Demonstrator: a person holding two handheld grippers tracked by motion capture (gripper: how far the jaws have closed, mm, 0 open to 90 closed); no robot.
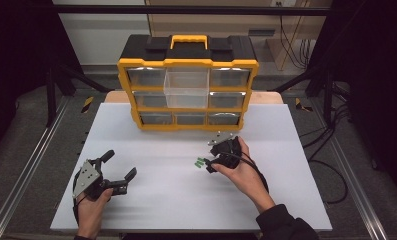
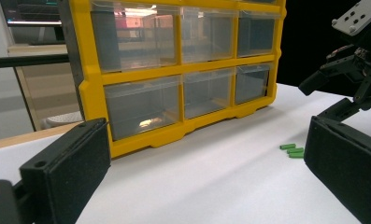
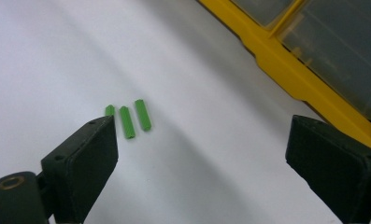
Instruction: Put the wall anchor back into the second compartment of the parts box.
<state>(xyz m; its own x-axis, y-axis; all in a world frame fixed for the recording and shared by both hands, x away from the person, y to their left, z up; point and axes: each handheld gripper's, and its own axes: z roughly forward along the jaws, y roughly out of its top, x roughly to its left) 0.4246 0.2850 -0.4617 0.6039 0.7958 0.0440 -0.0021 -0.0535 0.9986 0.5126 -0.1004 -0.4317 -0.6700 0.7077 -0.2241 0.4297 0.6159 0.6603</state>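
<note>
slim green sticks (image 3: 128, 120), smooth white table (image 3: 57, 56)

The 3 green sticks (image 3: 128, 120) looked like smooth, faintly glossy plastic. They lay on a matt white board (image 1: 176, 200) in front of the organizer (image 1: 188, 95), whose yellow frame was hard shiny plastic with clear glossy drawers. The right gripper (image 3: 202, 158) had matt, finely grained black pads; its top plate looked like dull grey metal.

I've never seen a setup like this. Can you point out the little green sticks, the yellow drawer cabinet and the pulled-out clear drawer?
green sticks (image 3: 127, 122): right gripper view, middle stick of three.
yellow drawer cabinet (image 1: 188, 63): high view, top frame bar.
pulled-out clear drawer (image 1: 186, 97): high view, front wall.
</note>
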